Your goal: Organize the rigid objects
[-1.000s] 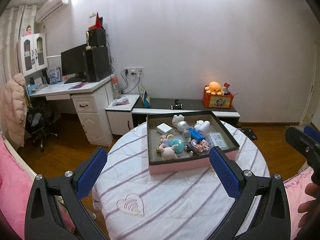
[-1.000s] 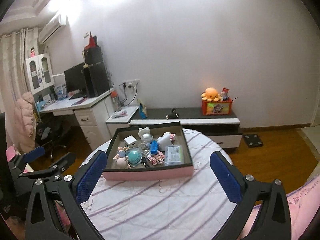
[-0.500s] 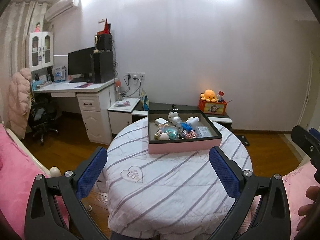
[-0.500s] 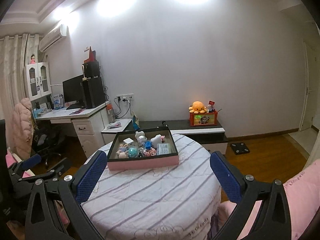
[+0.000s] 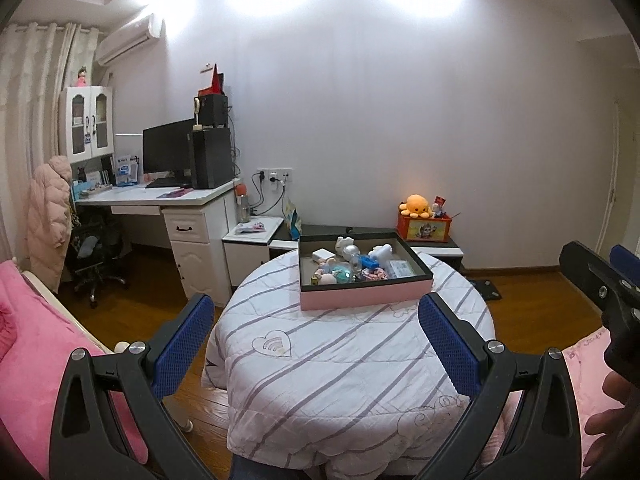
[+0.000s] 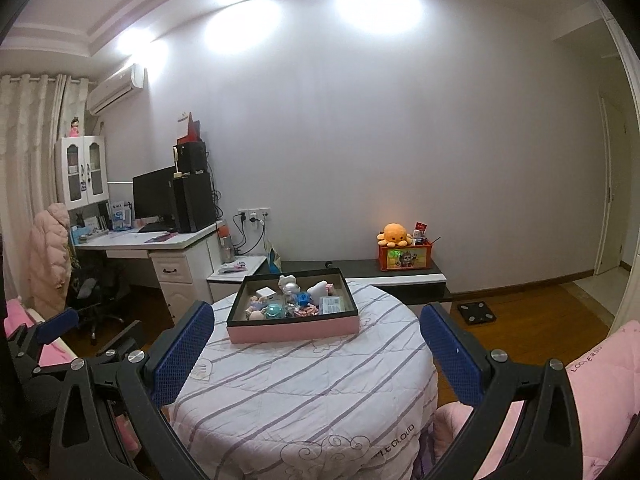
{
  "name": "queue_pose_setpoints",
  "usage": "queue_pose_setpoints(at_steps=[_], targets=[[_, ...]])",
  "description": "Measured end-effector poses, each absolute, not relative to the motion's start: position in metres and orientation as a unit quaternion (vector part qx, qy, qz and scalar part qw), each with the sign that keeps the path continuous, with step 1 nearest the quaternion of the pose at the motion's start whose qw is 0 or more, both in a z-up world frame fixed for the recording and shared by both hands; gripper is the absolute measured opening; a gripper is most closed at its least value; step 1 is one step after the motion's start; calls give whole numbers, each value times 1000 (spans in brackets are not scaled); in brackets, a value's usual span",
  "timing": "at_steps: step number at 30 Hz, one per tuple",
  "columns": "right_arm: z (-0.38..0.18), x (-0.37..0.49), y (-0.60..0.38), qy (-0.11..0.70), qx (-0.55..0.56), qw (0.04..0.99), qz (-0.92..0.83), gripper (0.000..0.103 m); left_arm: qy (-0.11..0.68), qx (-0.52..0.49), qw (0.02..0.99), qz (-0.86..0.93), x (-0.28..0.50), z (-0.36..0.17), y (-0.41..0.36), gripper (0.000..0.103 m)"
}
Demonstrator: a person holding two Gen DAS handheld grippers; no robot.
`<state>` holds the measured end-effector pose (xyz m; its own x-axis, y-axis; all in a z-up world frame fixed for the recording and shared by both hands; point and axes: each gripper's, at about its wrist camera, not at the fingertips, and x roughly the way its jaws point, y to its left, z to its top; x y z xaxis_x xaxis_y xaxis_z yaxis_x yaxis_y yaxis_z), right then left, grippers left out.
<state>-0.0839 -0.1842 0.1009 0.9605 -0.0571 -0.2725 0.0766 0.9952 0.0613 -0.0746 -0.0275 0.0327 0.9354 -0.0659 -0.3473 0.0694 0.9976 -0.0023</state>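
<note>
Quilted, matt cloth with grey stripes over the round table point(image 5: 344, 376). Pink box point(image 5: 362, 296), smooth card-like sides, dark matt rim. Blue pads point(image 6: 182, 350), rough dotted rubber, on black matt plastic arms with shiny metal screws. At 3 o'clock, glossy wood floor point(image 6: 532, 312).

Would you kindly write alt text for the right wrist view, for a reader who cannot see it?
The open right gripper is held empty above a round table with a striped cloth, where a pink-sided tray of small toys sits. The left gripper shows at the left edge; a desk stands behind.
</note>
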Motion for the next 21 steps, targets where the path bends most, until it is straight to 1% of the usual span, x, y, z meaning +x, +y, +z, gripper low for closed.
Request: queue_pose_setpoints(at_steps=[21], targets=[[93, -82, -183, 151, 38, 987, -32, 103, 206, -9, 978, -31, -62, 24, -24, 103]])
